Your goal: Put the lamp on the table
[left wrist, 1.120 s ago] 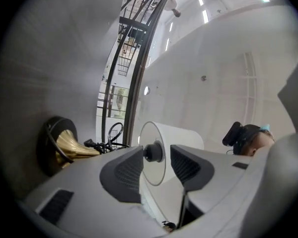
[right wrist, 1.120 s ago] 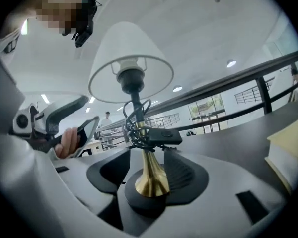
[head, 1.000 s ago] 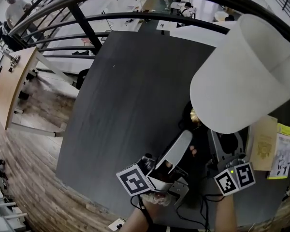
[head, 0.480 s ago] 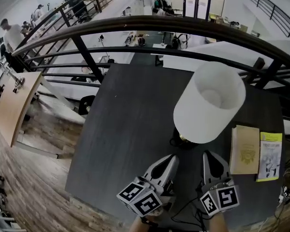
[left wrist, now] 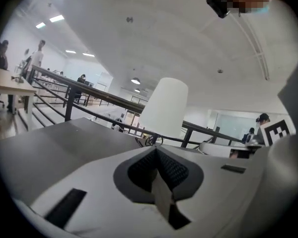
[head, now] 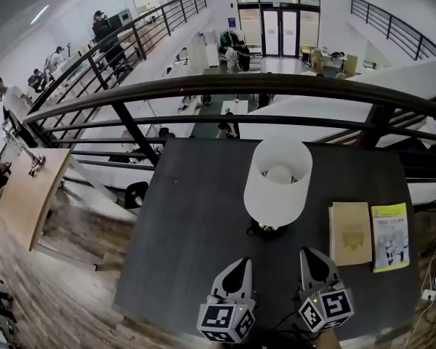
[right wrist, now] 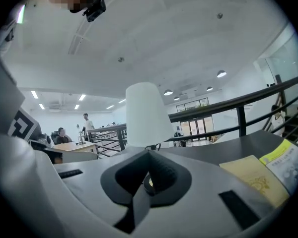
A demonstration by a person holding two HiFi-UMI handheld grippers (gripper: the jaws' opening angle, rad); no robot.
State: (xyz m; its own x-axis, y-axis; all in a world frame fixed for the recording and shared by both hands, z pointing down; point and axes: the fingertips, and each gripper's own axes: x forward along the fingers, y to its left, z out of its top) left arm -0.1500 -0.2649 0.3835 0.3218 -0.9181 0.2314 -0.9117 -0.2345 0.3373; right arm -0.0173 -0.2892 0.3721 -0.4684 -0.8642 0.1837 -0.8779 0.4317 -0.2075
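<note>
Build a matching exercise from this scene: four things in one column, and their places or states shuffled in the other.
Things:
1. lamp
2. tan book
3. yellow booklet
4. left hand-held gripper

Places or states:
A. jaws shut, nothing held, by the near edge of the table
B. lies flat, farthest right
C. stands upright on the table
D. lies flat between the lamp and the booklet

Pairs: 1-C, 2-D, 3-B, 4-A

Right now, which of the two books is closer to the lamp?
The tan book. It lies between the lamp and the yellow booklet, so the yellow one is farther away.
</note>
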